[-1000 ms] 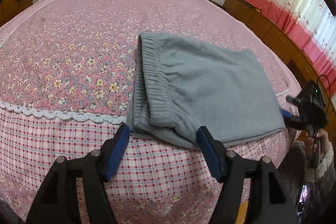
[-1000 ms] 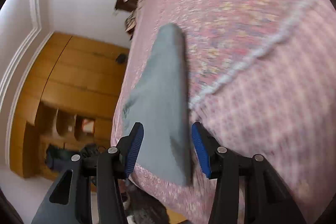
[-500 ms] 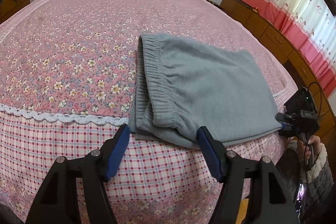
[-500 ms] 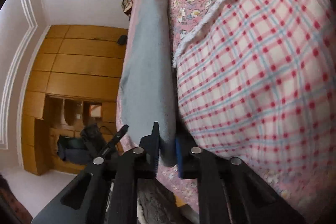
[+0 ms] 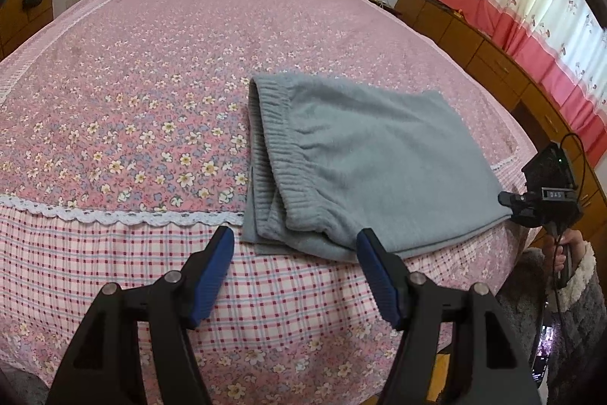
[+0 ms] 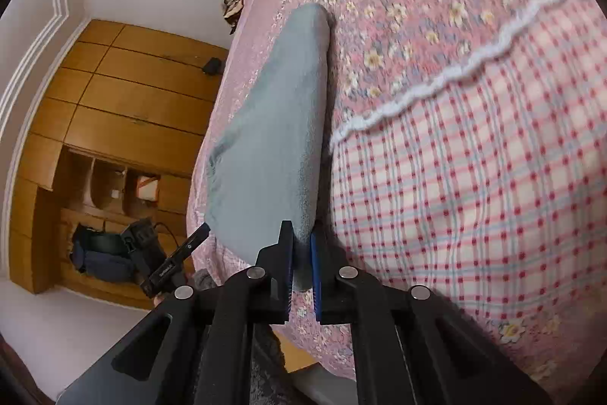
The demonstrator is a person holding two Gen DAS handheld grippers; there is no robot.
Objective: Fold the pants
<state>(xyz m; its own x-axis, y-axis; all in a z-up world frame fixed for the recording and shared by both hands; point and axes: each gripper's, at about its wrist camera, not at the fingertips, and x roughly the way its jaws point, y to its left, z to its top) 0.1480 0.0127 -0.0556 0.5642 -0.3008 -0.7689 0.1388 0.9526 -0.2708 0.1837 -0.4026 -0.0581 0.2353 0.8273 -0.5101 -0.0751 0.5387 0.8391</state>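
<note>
- Pinching pants (image 6: 265, 147) corner in right gripper (image 6: 301, 272), jaws just closed.
- Hovering left gripper (image 5: 294, 253) wide, empty.
- Risking slip: thin bite, folded layers may separate.

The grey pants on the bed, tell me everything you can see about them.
The pants are grey, fleecy-looking, folded into a flat stack, ribbed elastic waistband on the left side. They lie on the floral bedspread near its lace trim. The right gripper, jaws just closing, pinches one corner; the open left gripper hovers near another.
</note>
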